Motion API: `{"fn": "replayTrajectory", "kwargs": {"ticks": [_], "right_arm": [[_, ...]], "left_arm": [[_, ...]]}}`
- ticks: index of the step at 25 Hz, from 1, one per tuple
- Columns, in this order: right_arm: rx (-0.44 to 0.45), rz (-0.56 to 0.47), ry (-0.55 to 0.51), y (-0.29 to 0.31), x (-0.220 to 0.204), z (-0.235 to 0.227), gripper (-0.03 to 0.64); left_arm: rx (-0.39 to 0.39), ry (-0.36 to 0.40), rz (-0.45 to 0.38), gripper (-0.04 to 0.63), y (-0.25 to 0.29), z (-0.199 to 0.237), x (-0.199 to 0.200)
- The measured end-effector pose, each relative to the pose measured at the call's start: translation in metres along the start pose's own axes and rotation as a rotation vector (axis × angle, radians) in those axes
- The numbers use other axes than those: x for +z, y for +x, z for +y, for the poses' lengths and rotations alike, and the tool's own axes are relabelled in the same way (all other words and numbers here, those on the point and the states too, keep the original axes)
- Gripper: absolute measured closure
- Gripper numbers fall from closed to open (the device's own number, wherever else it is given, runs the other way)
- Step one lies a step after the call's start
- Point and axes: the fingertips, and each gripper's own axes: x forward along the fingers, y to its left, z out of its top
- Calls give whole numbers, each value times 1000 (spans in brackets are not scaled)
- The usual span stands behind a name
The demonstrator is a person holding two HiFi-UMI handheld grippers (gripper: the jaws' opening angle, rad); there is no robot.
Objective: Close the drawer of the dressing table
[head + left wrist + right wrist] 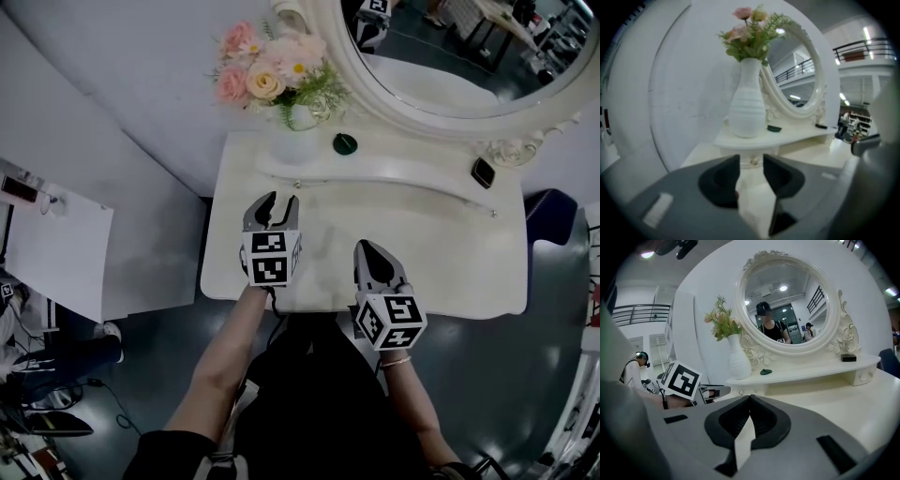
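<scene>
The white dressing table (441, 272) has a raised shelf (394, 173) below an oval mirror (450, 56). A small drawer front with a round knob (753, 161) sits under the shelf's left end, straight ahead in the left gripper view. My left gripper (278, 201) hovers over the tabletop just short of that shelf end; its jaws stand apart, nothing between them (751, 159). The knob shows through the gap, farther off. My right gripper (366, 247) hangs lower and to the right above the table's front, its jaw tips touching (749, 398).
A white vase of pink flowers (298, 117), a small green dish (345, 143) and a black object (483, 172) stand on the shelf. A white panel (66, 244) is left of the table, a blue seat (553, 211) to its right. A person's legs (56, 361) show at lower left.
</scene>
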Motion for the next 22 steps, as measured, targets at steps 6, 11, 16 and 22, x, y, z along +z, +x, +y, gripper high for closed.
{"fn": "replayTrajectory", "kwargs": {"ticks": [6, 11, 16, 22], "right_arm": [[-4, -20, -11, -6, 4, 9, 614], [-10, -37, -19, -10, 7, 17, 614], [-13, -46, -28, -14, 6, 24, 614], [-21, -52, -34, -19, 6, 30, 614]], "left_arm": [[-38, 33, -29, 451, -26, -2, 3], [-65, 53, -53, 477, -48, -3, 5], [-82, 67, -74, 506, -69, -2, 4], [-80, 67, -116, 572, -93, 1, 4]]}}
